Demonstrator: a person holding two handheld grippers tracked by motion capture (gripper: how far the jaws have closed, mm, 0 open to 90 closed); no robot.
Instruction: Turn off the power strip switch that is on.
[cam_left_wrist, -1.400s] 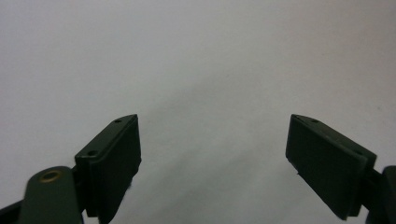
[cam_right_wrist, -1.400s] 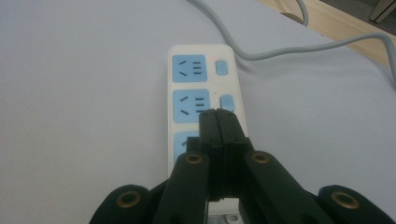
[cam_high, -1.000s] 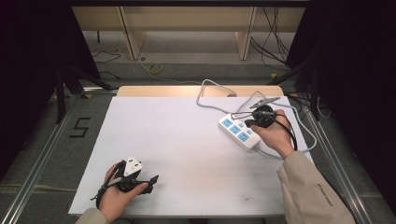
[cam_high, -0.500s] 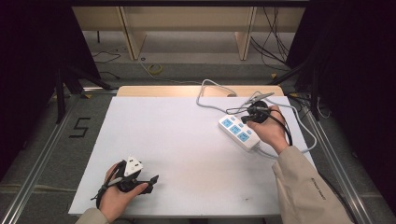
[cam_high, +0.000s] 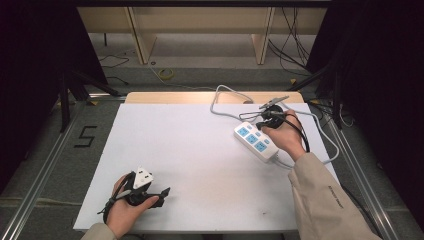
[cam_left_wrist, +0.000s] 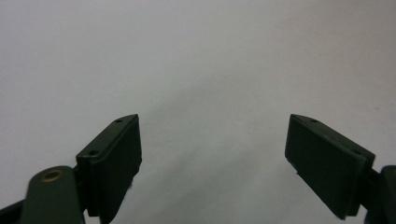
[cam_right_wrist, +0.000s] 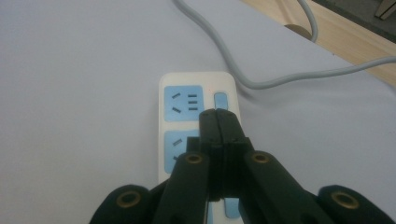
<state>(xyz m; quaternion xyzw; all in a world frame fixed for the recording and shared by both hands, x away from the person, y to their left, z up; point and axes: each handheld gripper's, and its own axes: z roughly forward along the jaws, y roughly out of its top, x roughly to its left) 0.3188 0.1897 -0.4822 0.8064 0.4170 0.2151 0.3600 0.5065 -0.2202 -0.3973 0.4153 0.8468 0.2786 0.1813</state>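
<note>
A white power strip (cam_high: 255, 141) with blue sockets lies at the right of the white table (cam_high: 200, 145). Its grey cable (cam_high: 225, 97) loops off the far end. My right gripper (cam_high: 261, 125) hovers over the strip's far end, held by a hand. In the right gripper view the right gripper (cam_right_wrist: 217, 114) is shut with nothing between its jaws, its tips just short of a small blue switch (cam_right_wrist: 220, 100) on the power strip (cam_right_wrist: 184, 81). My left gripper (cam_high: 162, 191) rests near the front left of the table. In its own view, the left gripper (cam_left_wrist: 214, 121) stands open over bare tabletop.
The grey cable (cam_right_wrist: 261, 81) curves across the table behind the strip and over the wooden back edge (cam_high: 200, 96). A beige sleeve (cam_high: 325, 200) comes in from the bottom right. Metal rails (cam_high: 45, 165) and dark floor flank the table.
My right gripper has crept left and farther away along the power strip, toward its far end. The left gripper has stayed put.
</note>
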